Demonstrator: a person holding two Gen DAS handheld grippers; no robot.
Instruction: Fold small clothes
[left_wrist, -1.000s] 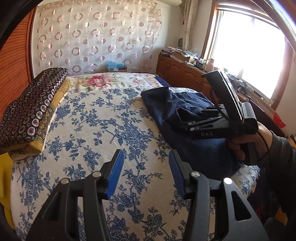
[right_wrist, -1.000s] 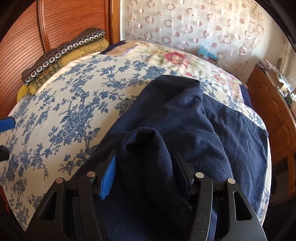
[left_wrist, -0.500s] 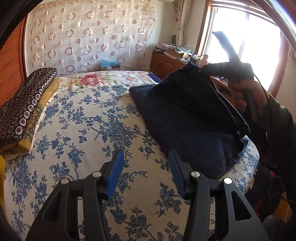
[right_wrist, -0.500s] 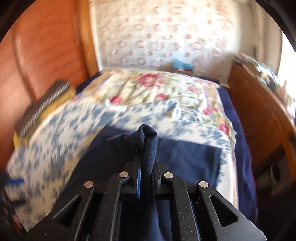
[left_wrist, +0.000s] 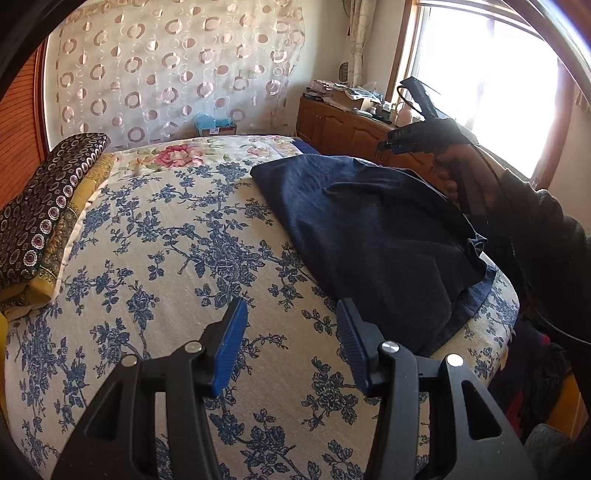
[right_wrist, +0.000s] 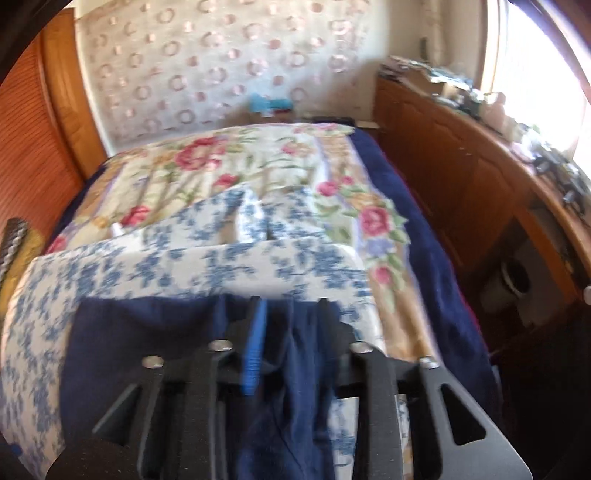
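The navy garment (left_wrist: 373, 225) lies on the blue-flowered bedspread (left_wrist: 166, 258). The left gripper (left_wrist: 291, 332) is wide open, holding nothing. The right gripper (right_wrist: 291, 325), marked "DAS", is half open, with cloth between its fingers.

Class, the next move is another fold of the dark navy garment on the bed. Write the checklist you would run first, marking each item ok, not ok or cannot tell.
1. Left gripper open and empty, above the blue-flowered bedspread: ok.
2. Right gripper has a firm hold on the dark navy fleece garment: cannot tell. The right wrist view is blurred, and the left wrist view shows the gripper raised above the cloth.
3. Garment lies smooth with its edges matched: not ok. It is creased, and a lower layer sticks out at the near corner.
4. Garment rests wholly on the bedspread: ok, though near the bed's edge.
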